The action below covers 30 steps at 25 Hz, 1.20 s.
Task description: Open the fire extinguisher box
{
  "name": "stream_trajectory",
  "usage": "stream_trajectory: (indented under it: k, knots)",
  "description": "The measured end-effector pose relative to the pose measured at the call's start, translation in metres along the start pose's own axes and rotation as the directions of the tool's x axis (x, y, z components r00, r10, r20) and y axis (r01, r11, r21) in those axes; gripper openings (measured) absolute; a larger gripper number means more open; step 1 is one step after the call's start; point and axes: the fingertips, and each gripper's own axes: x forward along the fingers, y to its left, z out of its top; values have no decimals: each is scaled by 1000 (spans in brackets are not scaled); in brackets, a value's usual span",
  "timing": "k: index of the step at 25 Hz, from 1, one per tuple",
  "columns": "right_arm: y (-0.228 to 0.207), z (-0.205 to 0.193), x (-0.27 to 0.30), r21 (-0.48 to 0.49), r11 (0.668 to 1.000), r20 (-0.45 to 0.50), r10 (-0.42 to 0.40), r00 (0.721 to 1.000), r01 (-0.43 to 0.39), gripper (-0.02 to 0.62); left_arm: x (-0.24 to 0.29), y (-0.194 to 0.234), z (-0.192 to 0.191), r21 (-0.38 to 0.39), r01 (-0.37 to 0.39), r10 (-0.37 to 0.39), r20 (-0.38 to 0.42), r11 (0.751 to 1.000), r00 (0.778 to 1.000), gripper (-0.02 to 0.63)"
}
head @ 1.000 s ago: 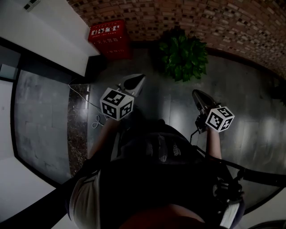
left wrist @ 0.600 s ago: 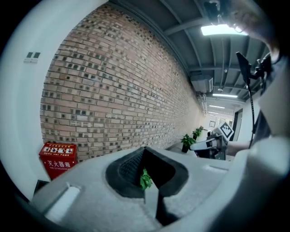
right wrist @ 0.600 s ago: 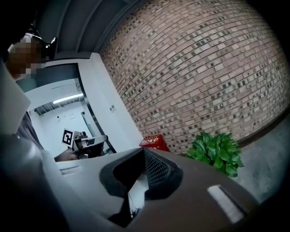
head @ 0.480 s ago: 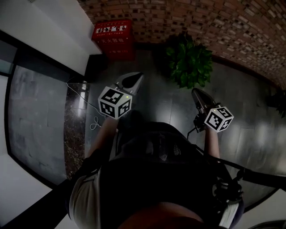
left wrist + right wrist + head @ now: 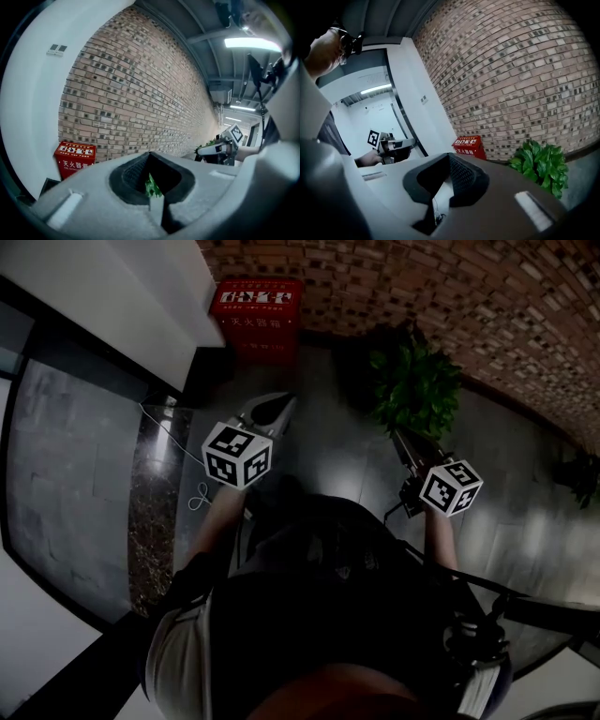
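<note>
At far left in the head view, a white wall (image 5: 112, 306) runs down to a dark panel (image 5: 75, 484), and a thin cable (image 5: 200, 495) lies looped on the floor (image 5: 337, 456) beside it. Just right of the wall's corner stands the red box (image 5: 256, 320), on the floor with its back against the brick wall (image 5: 450, 287); white characters mark its top and front, and it looks shut. The left gripper view shows the box (image 5: 75, 159) low at the foot of the bricks, and the right gripper view shows it (image 5: 468, 146) between the white wall and the plant. Below the box, well apart from it, the left claw (image 5: 274, 409) points up the picture roughly toward it. Its pale jaws are pressed together and pinch nothing; in its own view, the left claw (image 5: 149, 154) shows only a bit of green leaf through the hollow behind the tips. Further right, a leafy plant (image 5: 417, 390) sits at the base of the bricks. The right claw (image 5: 405, 448) reaches toward the plant's lower edge, its dark jaws closed tight and empty, as its own view of the right claw (image 5: 449, 155) confirms. The person (image 5: 328, 615) fills the bottom of the head view, with both arms stretched forward.
</note>
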Motion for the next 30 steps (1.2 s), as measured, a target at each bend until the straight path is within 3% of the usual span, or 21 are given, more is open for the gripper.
stream_trajectory:
  k: [11, 19, 30]
  knots:
    - [27, 14, 56, -42, 997, -56, -67, 996, 64, 2, -9, 65, 0, -53, 43, -43, -3, 998, 999, 0]
    - [47, 12, 90, -38, 998, -80, -56, 995, 53, 2, -8, 94, 6, -61, 57, -58, -3, 996, 998, 0]
    - [11, 15, 120, -9, 999, -108, -39, 993, 38, 2, 27, 97, 10, -65, 53, -56, -34, 996, 998, 0]
